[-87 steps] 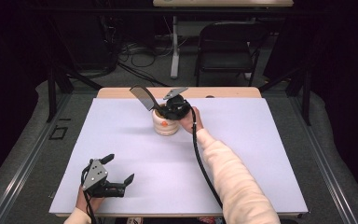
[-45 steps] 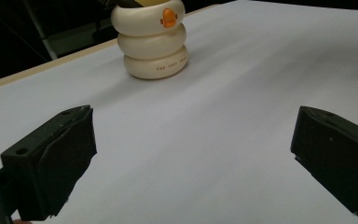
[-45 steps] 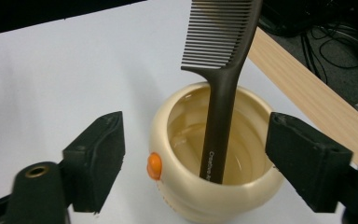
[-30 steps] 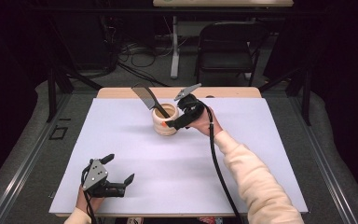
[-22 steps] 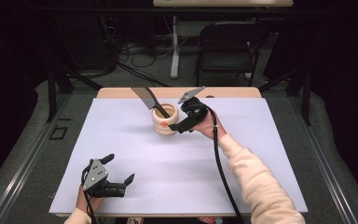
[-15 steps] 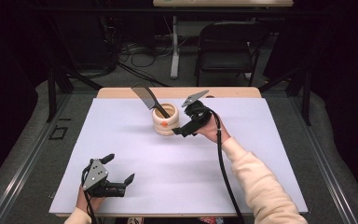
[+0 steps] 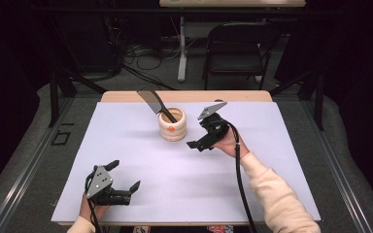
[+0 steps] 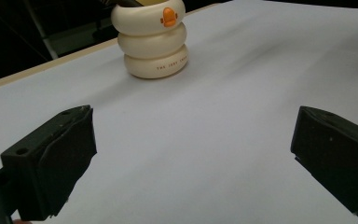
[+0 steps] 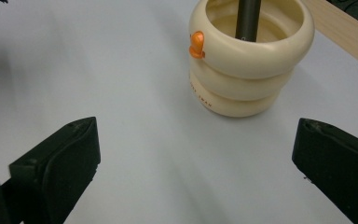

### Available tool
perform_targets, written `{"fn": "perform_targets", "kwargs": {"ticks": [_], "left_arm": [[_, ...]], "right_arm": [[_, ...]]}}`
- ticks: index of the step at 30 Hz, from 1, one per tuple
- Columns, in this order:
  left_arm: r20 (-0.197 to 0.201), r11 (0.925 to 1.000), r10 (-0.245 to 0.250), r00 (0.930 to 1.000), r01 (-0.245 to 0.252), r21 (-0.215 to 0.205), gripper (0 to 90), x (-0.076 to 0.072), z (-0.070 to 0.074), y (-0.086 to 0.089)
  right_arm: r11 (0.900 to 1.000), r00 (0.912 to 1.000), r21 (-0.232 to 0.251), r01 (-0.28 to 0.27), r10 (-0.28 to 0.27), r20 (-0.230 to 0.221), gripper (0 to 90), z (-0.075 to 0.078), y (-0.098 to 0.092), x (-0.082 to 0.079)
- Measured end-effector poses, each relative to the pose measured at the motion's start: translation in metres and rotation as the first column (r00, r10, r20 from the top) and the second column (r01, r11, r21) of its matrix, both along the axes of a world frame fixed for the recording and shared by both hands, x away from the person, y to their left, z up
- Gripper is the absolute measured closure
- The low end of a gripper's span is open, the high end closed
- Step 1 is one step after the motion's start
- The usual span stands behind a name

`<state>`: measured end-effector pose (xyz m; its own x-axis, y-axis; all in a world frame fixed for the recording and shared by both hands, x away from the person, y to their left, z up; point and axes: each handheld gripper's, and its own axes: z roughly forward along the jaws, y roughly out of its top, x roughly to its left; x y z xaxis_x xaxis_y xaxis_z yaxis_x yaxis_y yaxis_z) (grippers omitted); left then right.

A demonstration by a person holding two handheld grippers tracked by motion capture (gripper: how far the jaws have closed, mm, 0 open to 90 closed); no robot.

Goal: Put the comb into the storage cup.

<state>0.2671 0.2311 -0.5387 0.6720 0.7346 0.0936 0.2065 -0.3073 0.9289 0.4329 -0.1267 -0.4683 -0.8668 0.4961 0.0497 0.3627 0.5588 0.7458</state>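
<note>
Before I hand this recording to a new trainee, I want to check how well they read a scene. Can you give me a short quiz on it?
1. True or false: the right claw is clamped on the comb.
2. Where does the comb stand? A) flat on the table cover B) in the cream ringed holder C) in the left claw
3. What colour is the small knob on the holder's side?

Key
1. False: its jaws stand wide open beside the holder, with nothing between them.
2. B: the handle sits inside the holder and the toothed end leans out over the rim.
3. Orange.
</note>
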Motion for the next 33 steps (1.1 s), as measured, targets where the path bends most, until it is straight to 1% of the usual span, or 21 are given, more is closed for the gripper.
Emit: {"fn": "perform_targets", "kwargs": {"ticks": [3,12,14,19,23,25,27,30,33], "left_arm": [[0.0,1.0,0.0,1.0,0.0,0.0,0.2,0.0,0.0,0.0],[0.0,1.0,0.004,1.0,-0.004,-0.001,0.2,-0.001,0.0,0.001],[0.0,1.0,0.003,1.0,-0.003,0.0,0.2,-0.002,0.0,0.0],[-0.002,1.0,0.006,1.0,-0.006,-0.001,0.2,-0.001,0.0,0.001],[-0.001,1.0,0.001,1.0,-0.001,0.002,0.2,-0.001,0.0,0.0],[0.0,1.0,0.003,1.0,-0.003,0.0,0.2,-0.001,0.0,0.001],[-0.001,1.0,0.003,1.0,-0.003,0.001,0.2,-0.001,0.0,0.001],[-0.001,1.0,0.002,1.0,-0.002,-0.001,0.2,-0.001,0.0,0.001],[-0.001,1.0,0.004,1.0,-0.004,0.0,0.2,-0.001,0.0,0.001]], "right_arm": [[1.0,1.0,0.0,0.0,0.0,-0.005,0.2,-0.002,-0.003,-0.004],[1.0,1.0,-0.007,-0.006,0.006,0.001,0.0,-0.006,-0.011,-0.018],[1.0,1.0,-0.001,-0.003,0.003,-0.004,0.0,-0.008,-0.015,-0.023],[1.0,1.0,-0.004,-0.006,0.006,0.001,0.0,-0.01,-0.021,-0.031],[1.0,1.0,0.01,0.0,0.0,0.001,0.0,-0.013,-0.027,-0.038],[1.0,1.0,0.007,-0.003,0.003,-0.003,0.0,-0.013,-0.029,-0.039],[1.0,1.0,0.002,-0.004,0.004,0.004,0.0,-0.014,-0.031,-0.043],[1.0,1.0,0.003,-0.002,0.001,0.009,0.0,-0.017,-0.034,-0.049],[1.0,1.0,0.008,-0.003,0.003,0.003,0.0,-0.02,-0.037,-0.054]]}}
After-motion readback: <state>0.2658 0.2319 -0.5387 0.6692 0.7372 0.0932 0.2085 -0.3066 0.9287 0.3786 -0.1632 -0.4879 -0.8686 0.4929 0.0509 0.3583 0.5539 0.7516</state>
